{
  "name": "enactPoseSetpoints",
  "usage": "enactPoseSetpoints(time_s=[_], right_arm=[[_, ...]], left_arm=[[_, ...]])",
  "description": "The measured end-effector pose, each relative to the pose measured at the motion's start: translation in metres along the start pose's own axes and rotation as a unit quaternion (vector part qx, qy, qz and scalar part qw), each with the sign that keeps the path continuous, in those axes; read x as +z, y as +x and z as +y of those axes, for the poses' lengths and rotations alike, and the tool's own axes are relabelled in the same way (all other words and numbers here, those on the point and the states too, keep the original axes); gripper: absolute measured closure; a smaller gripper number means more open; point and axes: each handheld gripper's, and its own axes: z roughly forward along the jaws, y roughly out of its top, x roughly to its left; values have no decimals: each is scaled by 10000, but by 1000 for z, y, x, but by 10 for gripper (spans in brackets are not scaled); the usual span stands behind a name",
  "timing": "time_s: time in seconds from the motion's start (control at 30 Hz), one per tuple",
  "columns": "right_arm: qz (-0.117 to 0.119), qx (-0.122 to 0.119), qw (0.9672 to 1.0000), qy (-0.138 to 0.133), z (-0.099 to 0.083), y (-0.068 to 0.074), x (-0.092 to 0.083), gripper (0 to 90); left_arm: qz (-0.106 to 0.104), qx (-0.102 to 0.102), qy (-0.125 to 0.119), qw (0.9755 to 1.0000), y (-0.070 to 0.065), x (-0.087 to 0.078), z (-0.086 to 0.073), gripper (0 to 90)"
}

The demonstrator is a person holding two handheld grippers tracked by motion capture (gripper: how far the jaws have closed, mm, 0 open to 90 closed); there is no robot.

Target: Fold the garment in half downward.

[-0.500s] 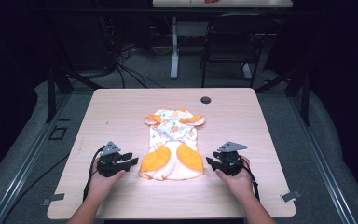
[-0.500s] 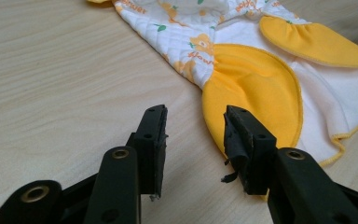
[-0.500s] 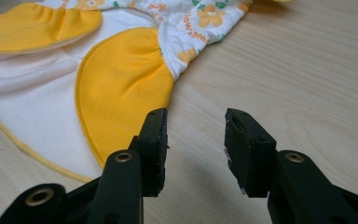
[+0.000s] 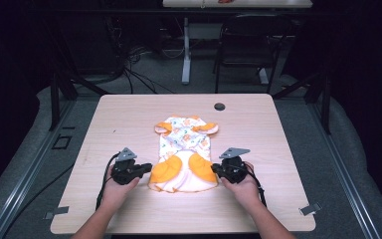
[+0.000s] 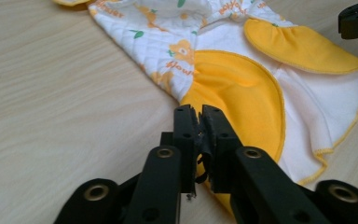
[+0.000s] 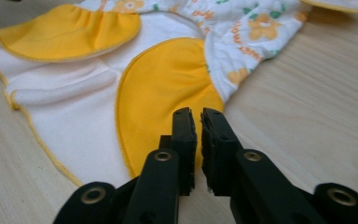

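A small baby garment (image 4: 184, 149), white with an orange flower print and orange panels, lies flat mid-table with its hem toward the person. My left gripper (image 4: 148, 167) rests at the hem's left orange panel (image 5: 242, 93). Its jaws (image 5: 199, 112) stand shut, tips at the cloth's edge, with no fabric seen pinched. My right gripper (image 4: 214, 169) sits at the right orange panel (image 6: 158, 88), and its jaws (image 6: 196, 114) are likewise shut, with only a thin slit between them. The right gripper's tip (image 5: 356, 18) also appears at the top right of the left gripper view.
The light wooden table (image 4: 129, 114) carries a small black round disc (image 4: 220, 106) near its far edge. Beyond the table stand a dark chair (image 4: 248, 45) and a second table's leg (image 4: 186, 55), with cables on the floor.
The right gripper has edged slightly left toward the garment's hem. The left gripper and the garment have hardly moved.
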Motion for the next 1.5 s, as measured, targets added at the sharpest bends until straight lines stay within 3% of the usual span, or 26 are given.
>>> enactPoseSetpoints(time_s=[0.03, 0.1, 0.27, 0.37, 0.7, 0.97, 1.07, 1.2, 1.4, 1.5], right_arm=[[13, -135, 9999, 82, 4, 2, 4, 884], [24, -247, 9996, 111, 9, 4, 10, 894], [15, -236, 9996, 166, 15, 2, 22, 895], [17, -286, 9989, 376, 13, 3, 31, 895], [210, -291, 9986, 399, 6, 6, 29, 893], [257, -663, 9956, 604, 0, 22, 20, 894], [370, -599, 9955, 629, -5, 25, 16, 894], [447, -686, 9945, 655, -11, 31, 9, 893], [477, -791, 9936, 649, -16, 38, 5, 893], [521, -712, 9938, 671, -18, 40, 2, 892]], left_arm=[[-14, 131, 78, 9999, -3, 9, 4, 895], [-21, 171, 166, 9997, -3, 18, 8, 897], [-8, 227, 272, 9994, -4, 33, 10, 898], [24, 331, 389, 9987, -6, 38, 9, 898], [-153, 333, 443, 9983, -9, 31, -1, 897], [-250, 544, 642, 9961, -24, 21, -7, 897], [-360, 524, 668, 9957, -28, 16, -12, 897], [-507, 452, 674, 9954, -34, 10, -19, 897], [-517, 502, 694, 9950, -40, 4, -25, 897], [-521, 495, 711, 9949, -42, 2, -26, 897]])
